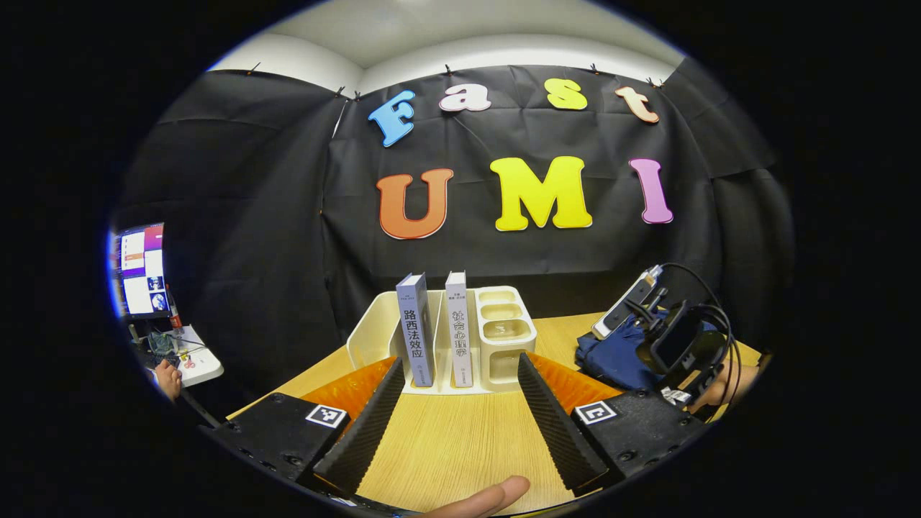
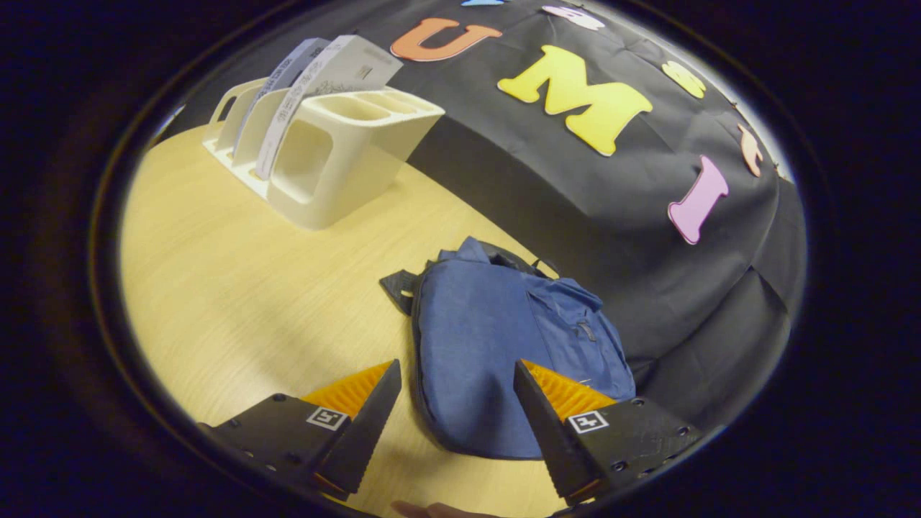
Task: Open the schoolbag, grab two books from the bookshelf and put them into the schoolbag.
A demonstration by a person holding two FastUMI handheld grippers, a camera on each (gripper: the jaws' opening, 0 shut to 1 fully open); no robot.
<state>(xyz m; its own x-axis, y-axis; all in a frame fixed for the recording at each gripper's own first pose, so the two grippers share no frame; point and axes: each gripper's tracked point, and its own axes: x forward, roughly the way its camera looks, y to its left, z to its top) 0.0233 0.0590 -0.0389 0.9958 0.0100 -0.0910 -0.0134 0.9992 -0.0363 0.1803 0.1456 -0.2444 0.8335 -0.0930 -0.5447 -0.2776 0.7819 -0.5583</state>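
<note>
In the left gripper view the blue schoolbag (image 1: 611, 360) is mostly hidden behind the right claw (image 1: 673, 345) and the hand (image 1: 727, 385) that holds it, at the right edge of the wooden worktop (image 1: 453, 439); whether that claw is open cannot be told from this side. The left claw (image 1: 457, 424) stands wide open with nothing between its fingers, well short of the cream bookshelf (image 1: 504, 338), where two books (image 1: 417, 327) stand upright in neighbouring slots, spines outward, beside three small top compartments. A fingertip (image 1: 489, 496) cuts in at the bottom edge. In the right gripper view the right claw (image 2: 457, 424) is spread wide and empty, over the near end of the schoolbag (image 2: 489, 345), which lies flat and closed close to the worktop's far edge by the black cloth wall. Bare worktop (image 2: 237, 288) separates the bag from the bookshelf (image 2: 338, 151), whose books (image 2: 316, 86) are cut off at the top.
</note>
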